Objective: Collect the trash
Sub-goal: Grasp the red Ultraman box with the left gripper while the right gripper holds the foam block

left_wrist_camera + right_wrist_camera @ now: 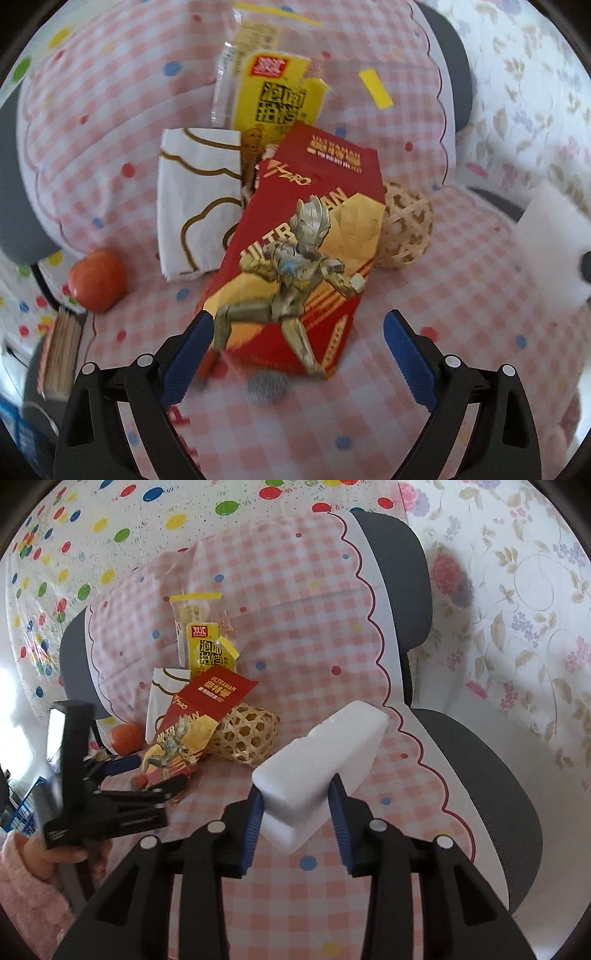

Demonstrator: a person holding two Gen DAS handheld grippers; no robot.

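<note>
A red Ultraman card packet [303, 251] lies on the pink checked cloth of a chair seat, its near end between the fingers of my open left gripper [297, 332]. Behind it lie a yellow snack wrapper [273, 92] and a white folded napkin [195, 199]. My right gripper [295, 794] is shut on a white foam block [317, 753] and holds it above the seat. The right wrist view also shows the packet [188, 731], the wrapper [207, 650] and the left gripper [155, 775].
A woven bamboo ball [406, 229] rests right of the packet, an orange-red fruit [98, 280] at the left. A small yellow scrap [375, 88] lies on the backrest. A wooden block [62, 358] sits at the seat's left edge. The grey chair frame [491, 782] borders the cloth.
</note>
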